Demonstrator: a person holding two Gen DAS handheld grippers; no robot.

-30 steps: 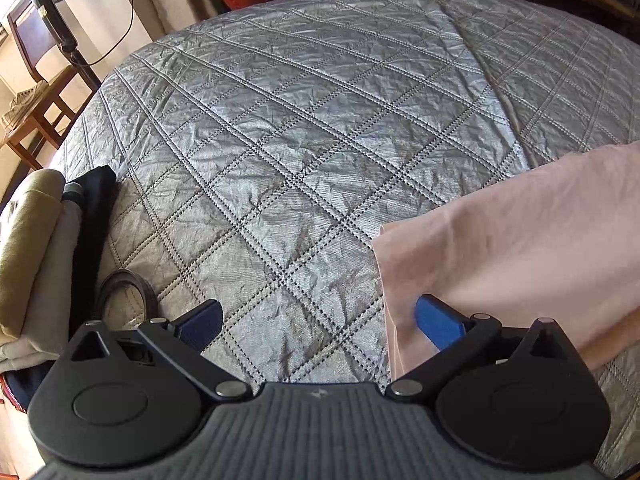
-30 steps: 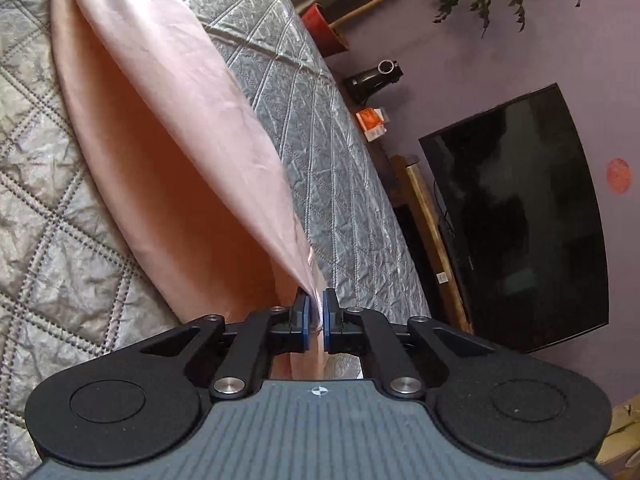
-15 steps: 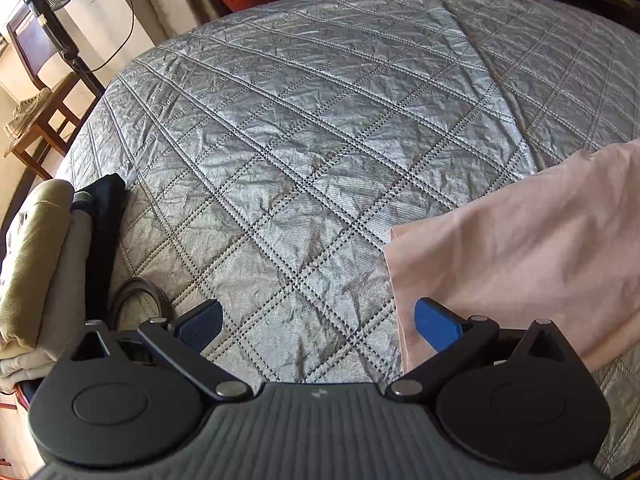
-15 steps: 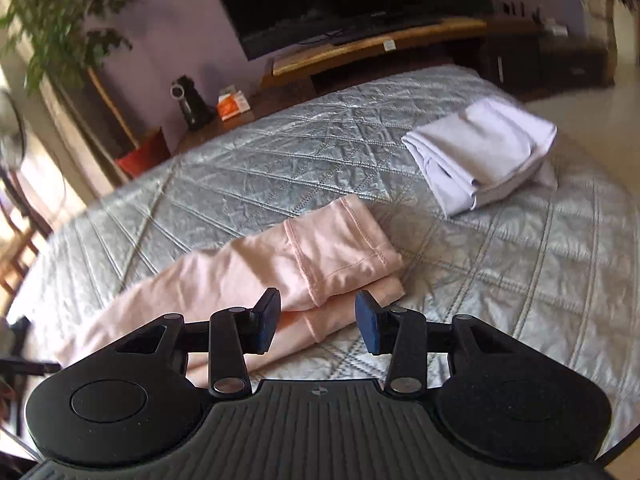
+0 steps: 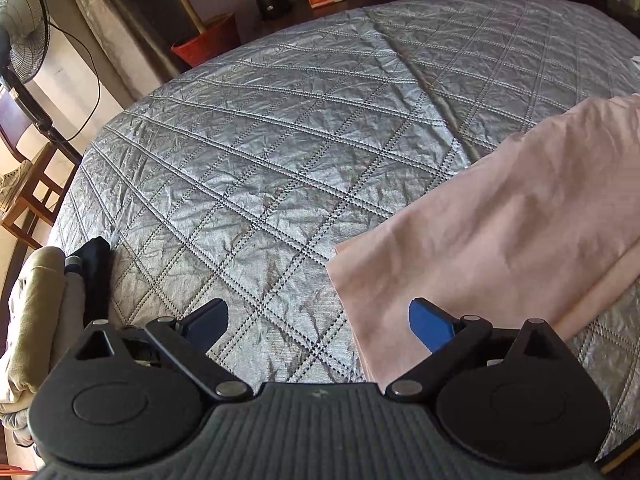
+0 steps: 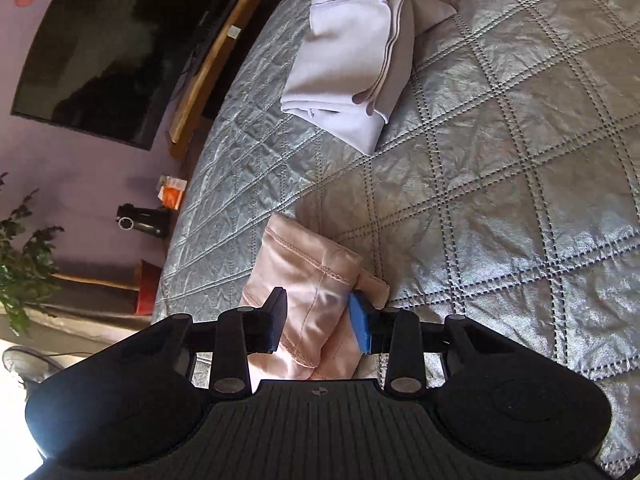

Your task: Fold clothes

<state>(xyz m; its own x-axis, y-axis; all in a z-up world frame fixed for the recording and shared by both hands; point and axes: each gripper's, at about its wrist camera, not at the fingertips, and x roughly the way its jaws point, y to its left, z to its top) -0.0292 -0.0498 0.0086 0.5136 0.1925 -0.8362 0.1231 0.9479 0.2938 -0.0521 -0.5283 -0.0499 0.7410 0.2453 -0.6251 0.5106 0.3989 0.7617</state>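
Observation:
A pink garment lies folded lengthwise on the grey quilted bed. Its near corner sits between the wide-open fingers of my left gripper, which hovers above it and holds nothing. In the right wrist view the garment's hemmed end lies between the fingers of my right gripper, which is open around it with gaps on both sides. A folded white garment rests on the bed beyond.
Folded beige and dark clothes are stacked at the bed's left edge. A fan, a wooden chair and a red pot stand off the bed. A TV hangs on the purple wall.
My right gripper has let go of the pink garment, opened, and swung round over its hemmed end. My left gripper has shifted slightly and stays open.

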